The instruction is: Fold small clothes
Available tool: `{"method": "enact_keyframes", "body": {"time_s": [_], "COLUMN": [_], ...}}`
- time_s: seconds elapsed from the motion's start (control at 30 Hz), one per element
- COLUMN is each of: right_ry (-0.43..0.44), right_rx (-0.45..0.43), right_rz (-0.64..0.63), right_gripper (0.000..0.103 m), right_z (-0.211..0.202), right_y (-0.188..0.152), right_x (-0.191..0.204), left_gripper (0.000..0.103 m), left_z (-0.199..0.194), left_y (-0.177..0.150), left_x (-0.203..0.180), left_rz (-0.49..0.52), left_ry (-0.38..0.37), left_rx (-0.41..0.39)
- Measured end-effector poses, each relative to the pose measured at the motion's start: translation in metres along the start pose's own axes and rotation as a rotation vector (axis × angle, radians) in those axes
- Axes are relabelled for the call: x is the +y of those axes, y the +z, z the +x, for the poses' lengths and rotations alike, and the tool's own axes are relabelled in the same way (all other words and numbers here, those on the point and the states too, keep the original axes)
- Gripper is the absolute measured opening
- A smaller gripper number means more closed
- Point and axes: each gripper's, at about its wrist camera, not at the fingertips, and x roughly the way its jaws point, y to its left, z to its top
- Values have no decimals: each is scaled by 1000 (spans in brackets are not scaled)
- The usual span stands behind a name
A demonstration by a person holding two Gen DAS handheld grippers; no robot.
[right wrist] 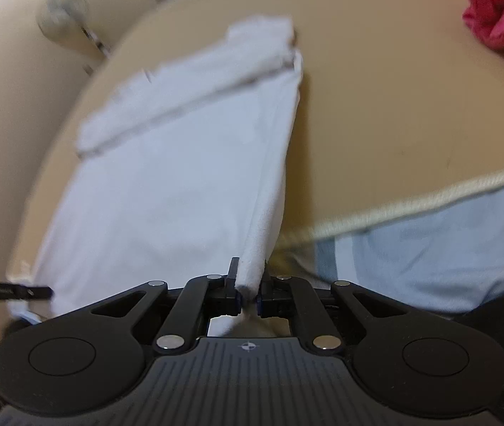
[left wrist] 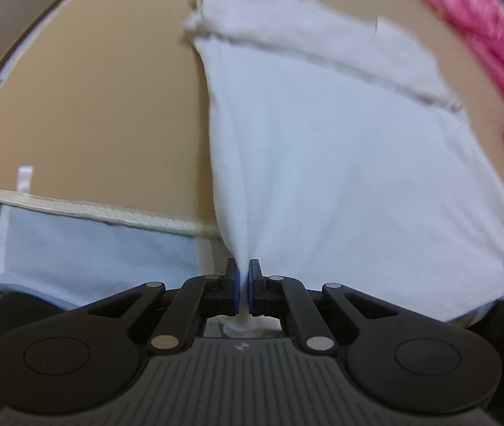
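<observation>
Both claws, left gripper (left wrist: pixel 244 277) and right gripper (right wrist: pixel 250 284), are clamped on the near corners of the white garment (left wrist: pixel 323 149), lifted off the table (left wrist: pixel 92 106); far end already doubled over, main fold apparently underway, pink clothes (left wrist: pixel 482 28) waiting.

Soft even light; motion blur, fisheye-bent edges.

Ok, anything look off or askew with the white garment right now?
Nothing damaged. The white garment is pinched at both near corners, by the left hand-held gripper and the right hand-held gripper. Its far end is bunched unevenly on the table.
</observation>
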Motion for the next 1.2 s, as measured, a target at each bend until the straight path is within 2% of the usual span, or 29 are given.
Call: {"method": "enact_keyframes", "body": {"time_s": [0.1, 0.27, 0.37, 0.5, 0.57, 0.67, 0.8, 0.87, 0.9, 0.97, 1.07, 1.13, 1.17, 1.2], "right_ry": [27, 66, 60, 34, 17, 13, 41, 49, 55, 69, 33, -42, -92, -136], "right_rx": [-38, -43, -10, 76, 119, 149, 115, 90, 80, 42, 30, 6, -12, -4], "right_rz": [-3, 7, 33, 100, 133, 174, 164, 143, 132, 110, 169, 271, 284, 265], "right_gripper": [6, 6, 6, 6, 6, 6, 6, 6, 6, 6, 7, 12, 12, 22], "right_z": [-28, -69, -91, -108, -104, -96, -88, -76, -67, -42, 16, 57, 72, 85], "right_y": [0, -19, -41, -75, -82, -71, -21, 25, 50, 108, 187, 226, 237, 245], "right_x": [-1, -6, -14, -28, -33, -34, -19, -9, -5, 7, 16, 8, 4, 2], "left_gripper": [4, 4, 4, 4, 4, 4, 4, 4, 0, 0, 0, 0, 4, 15], "left_z": [-21, -50, -57, -56, -49, -39, -59, -68, -69, -64, -36, -12, -2, 4], "left_y": [-8, -46, -77, -123, -130, -117, -59, -9, 23, 87, 186, 235, 251, 258], "left_x": [-5, -6, -8, -5, -3, 6, 9, 12, 12, 14, 24, 34, 41, 46], "left_rz": [29, 40, 57, 42, 31, -11, -25, -18, -6, 8, -74, -154, -188, -182], "left_ry": [39, 0, -4, 1, 15, 18, -2, 8, 34, 93, 147, 234, 252, 225], "left_rx": [-32, -29, 14, 111, 149, 190, 123, 50, 12, -67, -142, -174, -167, -156]}}
